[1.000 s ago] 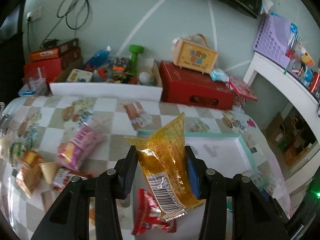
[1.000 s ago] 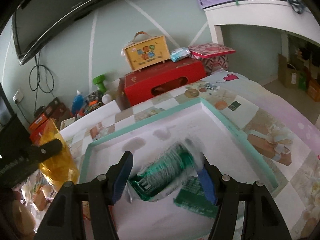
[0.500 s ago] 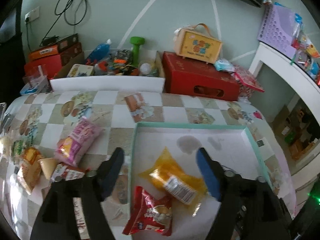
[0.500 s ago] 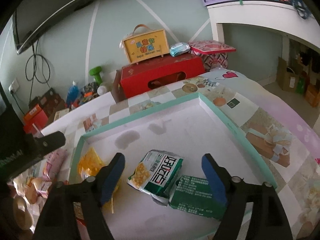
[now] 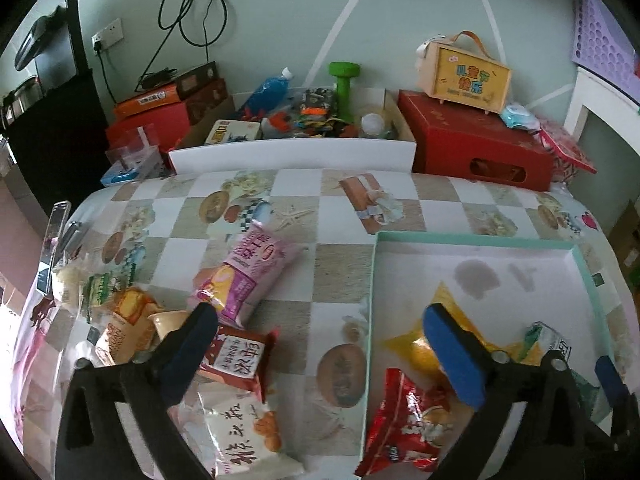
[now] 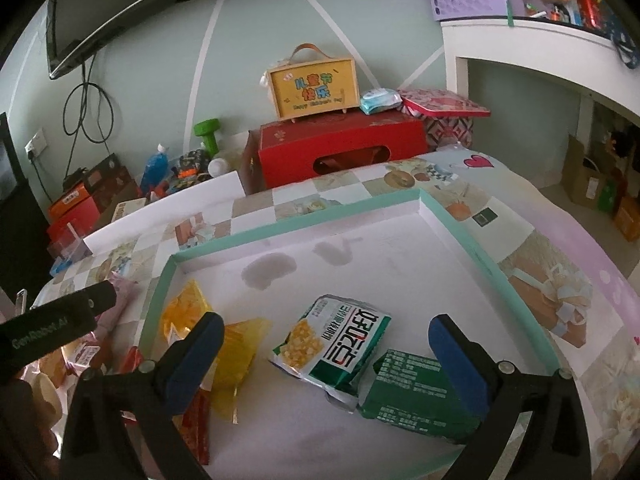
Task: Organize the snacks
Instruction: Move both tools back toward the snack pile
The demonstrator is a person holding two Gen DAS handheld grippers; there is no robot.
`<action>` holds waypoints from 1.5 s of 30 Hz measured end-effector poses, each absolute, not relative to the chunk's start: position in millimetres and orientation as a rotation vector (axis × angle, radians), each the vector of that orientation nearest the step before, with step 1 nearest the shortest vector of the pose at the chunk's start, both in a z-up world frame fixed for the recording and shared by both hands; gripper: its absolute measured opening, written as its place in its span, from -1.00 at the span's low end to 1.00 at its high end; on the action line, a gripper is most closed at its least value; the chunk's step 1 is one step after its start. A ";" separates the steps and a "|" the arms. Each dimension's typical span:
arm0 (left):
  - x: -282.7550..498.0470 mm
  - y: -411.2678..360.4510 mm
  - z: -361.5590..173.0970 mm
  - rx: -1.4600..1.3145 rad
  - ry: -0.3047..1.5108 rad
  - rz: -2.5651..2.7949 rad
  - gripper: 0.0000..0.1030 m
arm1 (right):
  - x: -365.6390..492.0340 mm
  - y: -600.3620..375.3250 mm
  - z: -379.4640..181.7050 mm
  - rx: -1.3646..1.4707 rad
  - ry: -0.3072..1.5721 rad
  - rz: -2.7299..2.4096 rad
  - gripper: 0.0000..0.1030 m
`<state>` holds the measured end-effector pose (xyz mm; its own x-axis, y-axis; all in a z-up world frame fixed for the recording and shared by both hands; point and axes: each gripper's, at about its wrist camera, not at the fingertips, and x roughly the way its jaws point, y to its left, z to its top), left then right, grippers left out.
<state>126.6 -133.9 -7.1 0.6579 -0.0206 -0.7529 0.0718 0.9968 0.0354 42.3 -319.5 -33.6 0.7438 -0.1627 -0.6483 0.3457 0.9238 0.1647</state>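
Observation:
A teal-rimmed white tray (image 5: 472,237) lies on the checked tablecloth. In it are a yellow packet (image 5: 412,350), a red packet (image 5: 412,428), a green-and-white packet (image 6: 336,344) and a dark green packet (image 6: 416,392). My left gripper (image 5: 322,354) hangs over the tray's left rim with its jaws opening wide and nothing held. My right gripper (image 6: 328,360) is over the tray (image 6: 320,218), jaws opening. The green-and-white packet lies loose on the tray floor between its fingers, with neither pad touching it. A pink packet (image 5: 248,268), a red-brown packet (image 5: 236,356) and a white packet (image 5: 248,440) lie on the table left of the tray.
More snacks are heaped at the table's left edge (image 5: 120,320). Behind the table stand a white box of clutter (image 5: 292,152), a green dumbbell (image 5: 344,84) and a red box (image 5: 472,140) with a yellow case (image 5: 468,74) on it. A white shelf (image 6: 520,36) is at the right.
Both grippers opened wide. The left let the yellow packet drop into the tray and swung left toward the loose snacks. The right released the green-and-white packet onto the tray floor.

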 end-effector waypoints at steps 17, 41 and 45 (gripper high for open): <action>110.2 -108.5 0.3 0.119 0.866 -0.021 1.00 | 44.4 -296.7 -21.6 0.220 0.657 -0.250 1.00; 89.8 36.4 -5.6 0.022 0.937 0.248 0.99 | 53.3 -213.9 -5.0 0.222 0.650 0.001 1.00; 88.4 52.5 -9.8 0.005 0.954 0.267 0.99 | 57.8 -184.5 -6.1 0.185 0.672 0.058 1.00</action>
